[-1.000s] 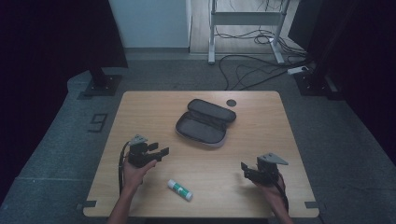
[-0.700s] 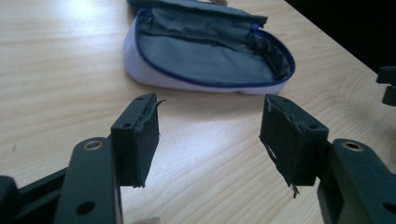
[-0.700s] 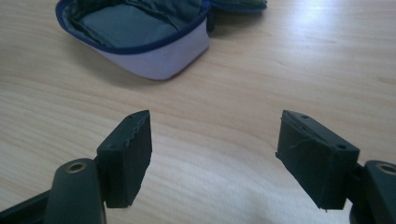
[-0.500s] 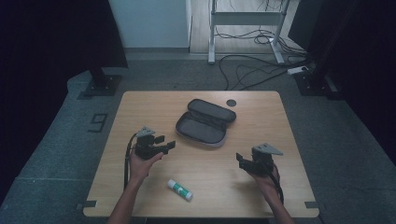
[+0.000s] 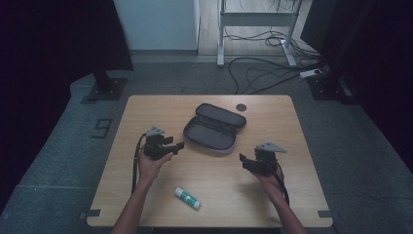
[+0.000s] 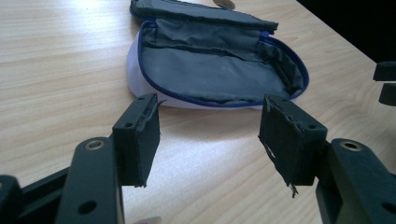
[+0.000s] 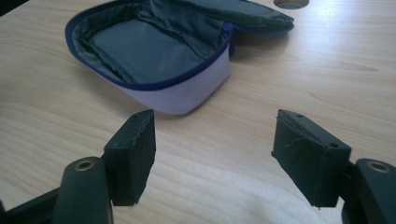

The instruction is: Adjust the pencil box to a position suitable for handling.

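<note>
Between the pads of the left claw (image 6: 208, 140) lies nothing but bare wood; its jaws stand wide apart, aimed at the near rim of the open pencil case (image 6: 215, 70), which lies just ahead without touching them. The right claw (image 7: 212, 149) is likewise spread with nothing between its jaws, though they have just been closing a little; the same case (image 7: 154, 51) sits ahead of it and to the left.

Both gripper views bring out what the high view cannot: the grey lining, the blue zip edging, the pale outer wall and the frayed pad faces. The high view alone takes in the whole tabletop (image 5: 292, 195), with the left claw (image 5: 175, 145) and right claw (image 5: 243, 161) flanking the case (image 5: 214, 129), and a white glue stick (image 5: 187, 198) with a green band lying near the front edge, well apart from both. A dark round hole (image 5: 241, 107) sits behind the case.

The case's far flap is cut off at the top of both gripper views. Printing on the glue stick is too small to read. On the floor to the left, a mark reads 9 (image 5: 102, 127).
</note>
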The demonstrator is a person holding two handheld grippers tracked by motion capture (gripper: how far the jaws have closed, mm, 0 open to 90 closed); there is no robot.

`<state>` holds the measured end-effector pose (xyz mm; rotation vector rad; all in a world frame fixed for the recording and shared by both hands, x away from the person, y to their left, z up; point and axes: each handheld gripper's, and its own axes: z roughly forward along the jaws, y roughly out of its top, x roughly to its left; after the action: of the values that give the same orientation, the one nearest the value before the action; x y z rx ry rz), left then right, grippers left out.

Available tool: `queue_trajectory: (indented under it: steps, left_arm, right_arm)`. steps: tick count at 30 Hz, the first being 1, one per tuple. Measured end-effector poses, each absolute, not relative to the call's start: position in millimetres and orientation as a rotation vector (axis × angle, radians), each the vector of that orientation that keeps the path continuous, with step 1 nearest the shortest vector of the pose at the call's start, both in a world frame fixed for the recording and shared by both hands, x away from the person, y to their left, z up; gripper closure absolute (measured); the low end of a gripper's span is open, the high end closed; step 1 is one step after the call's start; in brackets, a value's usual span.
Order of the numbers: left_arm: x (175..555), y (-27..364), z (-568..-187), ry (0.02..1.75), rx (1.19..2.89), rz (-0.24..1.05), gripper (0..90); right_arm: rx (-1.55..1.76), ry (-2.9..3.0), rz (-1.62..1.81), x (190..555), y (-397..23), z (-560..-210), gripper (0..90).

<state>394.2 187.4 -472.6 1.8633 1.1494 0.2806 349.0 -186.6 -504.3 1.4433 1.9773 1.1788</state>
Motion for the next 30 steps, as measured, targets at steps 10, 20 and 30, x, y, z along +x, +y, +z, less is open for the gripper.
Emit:
queue_trajectory:
  steps: [10, 20, 30]
  left_arm:
    - [411, 186, -474, 1.184, 1.850, 0.305, 38.8]
    - [421, 187, -482, 1.212, 1.844, 0.341, 37.4]
    - [433, 181, -474, 1.177, 1.888, 0.335, 35.3]
  right_arm:
    - [1.419, 2.012, 1.182, 363, -167, -503, 30.3]
    - [1.410, 2.016, 1.189, 373, -158, -500, 31.1]
    - [1.428, 2.018, 1.193, 385, -150, -496, 31.5]
